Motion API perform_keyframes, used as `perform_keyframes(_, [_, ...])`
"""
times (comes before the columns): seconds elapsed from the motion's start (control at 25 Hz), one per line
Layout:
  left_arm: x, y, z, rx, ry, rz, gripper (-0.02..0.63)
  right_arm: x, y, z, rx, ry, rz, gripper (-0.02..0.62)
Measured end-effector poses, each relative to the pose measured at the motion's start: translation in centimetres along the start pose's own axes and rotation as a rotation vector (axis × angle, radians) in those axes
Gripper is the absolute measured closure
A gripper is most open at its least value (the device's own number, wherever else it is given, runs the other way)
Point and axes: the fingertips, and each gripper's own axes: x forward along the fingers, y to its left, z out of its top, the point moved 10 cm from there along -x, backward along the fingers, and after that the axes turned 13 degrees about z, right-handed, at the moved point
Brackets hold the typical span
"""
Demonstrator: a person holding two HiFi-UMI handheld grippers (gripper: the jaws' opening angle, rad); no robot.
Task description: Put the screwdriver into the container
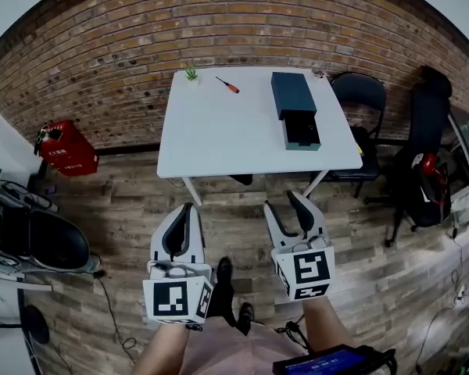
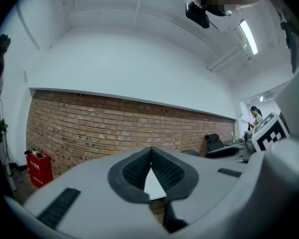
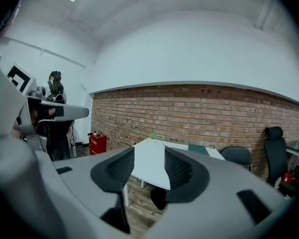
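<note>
Screwdriver [image 1: 227, 85] with red handle and dark shaft lies flat on the white counter [image 1: 219, 139], near the far edge, touching nothing else; small green plant [image 1: 191, 73] stands near it to the left, at the far left corner; container [image 1: 295, 108], a dark teal box, sits on the counter's right side, well apart from the screwdriver; its drawer [image 1: 302, 131] is pulled out toward the near edge, inside too dark to read.

Left gripper [image 1: 189, 207] is held low over the wooden floor [image 1: 234, 201] on the near side of the counter, touching nothing; its fingers [image 2: 134, 171] are clenched, tips meeting, nothing between them in the left gripper view. Right gripper [image 1: 282, 200] is beside it, also short of the counter; its fingers [image 3: 117, 171] are released and spread apart; only counter and floor show through the gap in the right gripper view.

Black chair [image 1: 359, 92] stands behind the counter's right end; red box [image 1: 66, 148] sits on the floor to the left, against the brick wall [image 1: 102, 45]; the person's dark shoes [image 1: 223, 272] show between the two grippers.
</note>
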Motion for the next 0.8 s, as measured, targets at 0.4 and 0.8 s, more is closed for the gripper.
perform_keyframes(0.4, [11.9,4.3,1.1,0.001,-0.027,-0.03,0.594,10.9,-3.7,3.6,-0.007,-0.015,-0.017,0.409])
perform_keyframes(0.8, [18.8,6.1,1.6,-0.022,-0.038,-0.08,0.594,16.1,-6.4,6.9,-0.047,-0.016,-0.069,0.417])
